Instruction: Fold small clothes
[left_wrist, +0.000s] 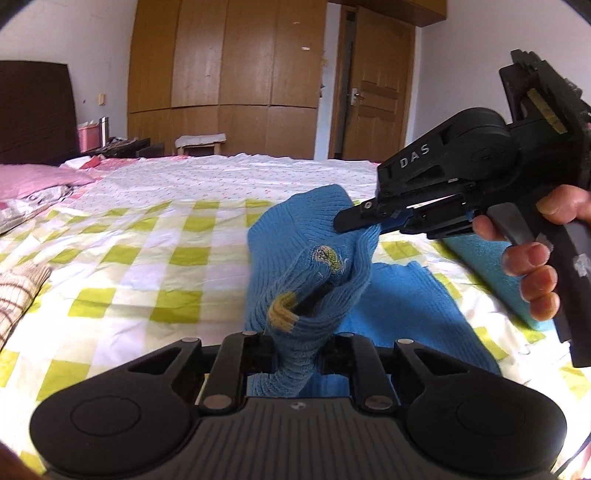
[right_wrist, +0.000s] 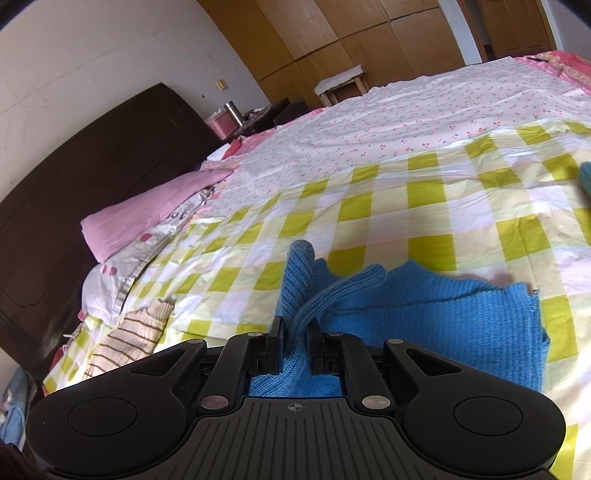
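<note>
Both tools pinch the blue ribbed knit garment (left_wrist: 314, 236), the left tool (left_wrist: 295, 334) and right tool (right_wrist: 297, 332) lifting bunched folds above the green-checked bed cover (right_wrist: 424, 192); folding looks barely begun. Only the left view shows the person's hand (left_wrist: 535, 258) and the garment's embroidered motif (left_wrist: 328, 258); only the right shows its flat spread.

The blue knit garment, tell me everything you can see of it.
The blue knit garment looks like ribbed wool, with yellow embroidered motifs near the gathered part. One bunched fold is clamped in the left tool, another in the right tool, so that part is lifted and crumpled. The rest lies flat on the checked bedspread, its far edge slightly frayed.
</note>
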